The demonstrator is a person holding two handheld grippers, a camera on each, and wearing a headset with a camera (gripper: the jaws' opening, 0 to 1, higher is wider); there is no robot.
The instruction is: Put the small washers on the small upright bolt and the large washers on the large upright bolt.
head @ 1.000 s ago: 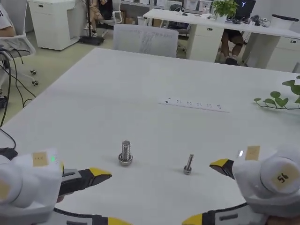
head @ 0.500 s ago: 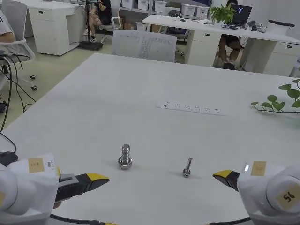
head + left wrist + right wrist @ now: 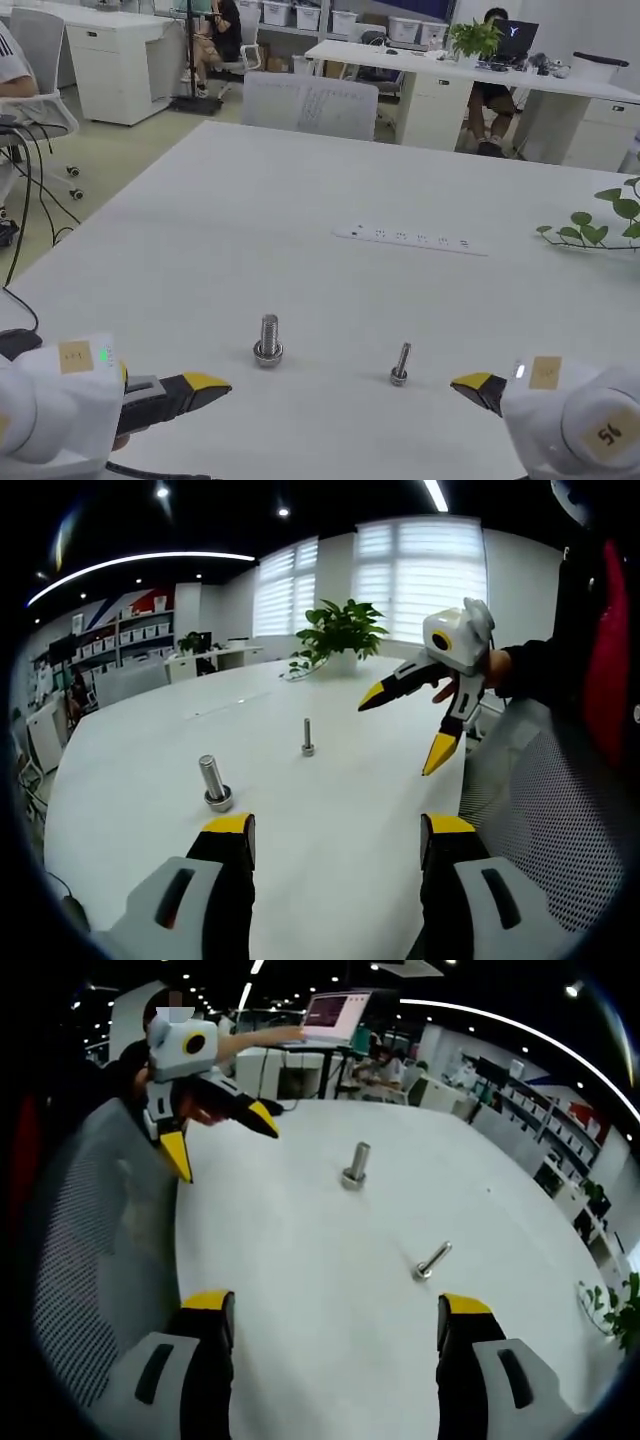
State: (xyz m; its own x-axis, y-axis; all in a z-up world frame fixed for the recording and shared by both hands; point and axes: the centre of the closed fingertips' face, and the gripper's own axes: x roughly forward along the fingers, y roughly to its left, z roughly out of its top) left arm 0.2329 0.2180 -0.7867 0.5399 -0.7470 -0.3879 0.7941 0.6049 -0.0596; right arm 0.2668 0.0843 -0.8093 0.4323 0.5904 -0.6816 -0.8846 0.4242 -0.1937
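The large upright bolt [image 3: 268, 342] stands on the white table with a washer ring at its base. The thin small bolt [image 3: 400, 365] stands to its right, also with a ring at its foot. My left gripper [image 3: 340, 825] is open and holds nothing; its yellow fingertip [image 3: 208, 384] is near the table's front edge, left of the large bolt [image 3: 212, 783]. My right gripper [image 3: 337, 1303] is open with nothing in it; its fingertip [image 3: 470, 384] sits right of the small bolt [image 3: 433, 1260]. The two grippers point toward each other.
A white power strip [image 3: 410, 240] lies across the middle of the table [image 3: 250, 220]. Plant leaves [image 3: 600, 215] reach in from the right edge. A grey chair [image 3: 310, 103] stands at the far side, with desks and seated people beyond.
The head camera has tilted up a little. Both grippers have drawn back slightly toward the near edge, their lower jaws dropping out of the picture. The bolts have not moved.
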